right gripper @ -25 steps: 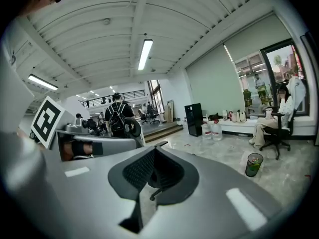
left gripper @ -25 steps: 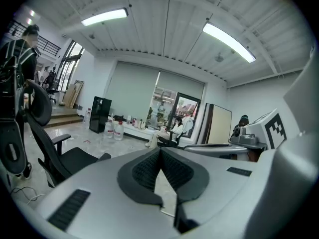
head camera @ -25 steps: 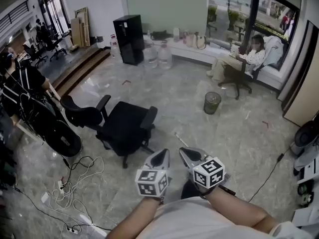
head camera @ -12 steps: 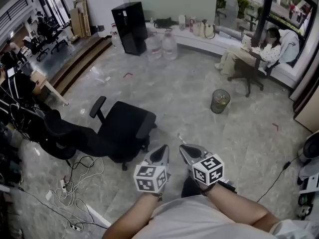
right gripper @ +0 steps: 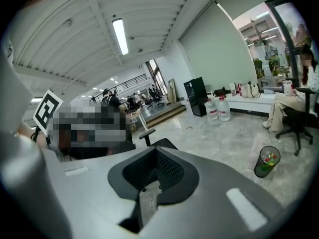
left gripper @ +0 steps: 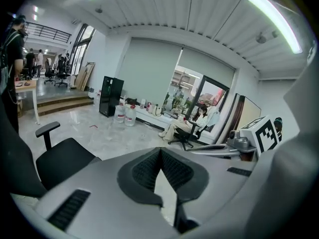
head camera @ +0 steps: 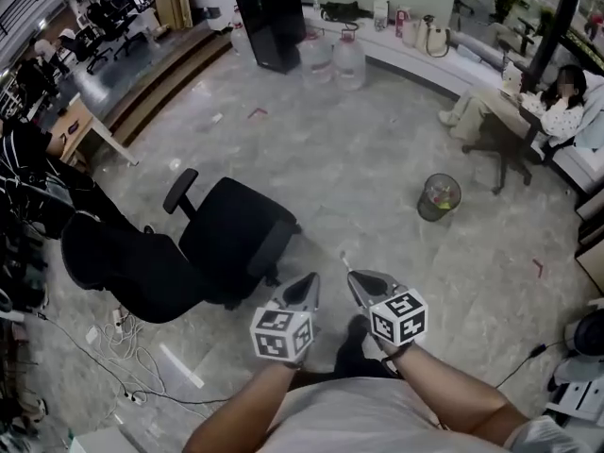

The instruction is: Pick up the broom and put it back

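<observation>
I can make out no broom in any view. My left gripper (head camera: 310, 283) and right gripper (head camera: 353, 279) are held side by side in front of the person's body, low over the grey marble floor (head camera: 359, 159). Both are shut with nothing between the jaws. In the left gripper view the left gripper (left gripper: 160, 151) has its pads touching at the tip, and the right gripper's marker cube (left gripper: 261, 133) shows beside it. The right gripper (right gripper: 155, 151) is shut the same way. A thin pale strip (head camera: 343, 256) lies on the floor just past the right gripper; I cannot tell what it is.
A black office chair (head camera: 236, 239) stands just ahead to the left, a second black chair (head camera: 123, 272) beside it. Cables (head camera: 113, 347) trail over the floor at lower left. A mesh waste bin (head camera: 439, 196) stands ahead to the right. Water bottles (head camera: 349, 59), a black cabinet (head camera: 269, 8) and a seated person (head camera: 528, 111) are farther off.
The whole view has travelled forward: the black chair and the waste bin sit nearer and lower in the picture. Both grippers stay shut and side by side in front of the body.
</observation>
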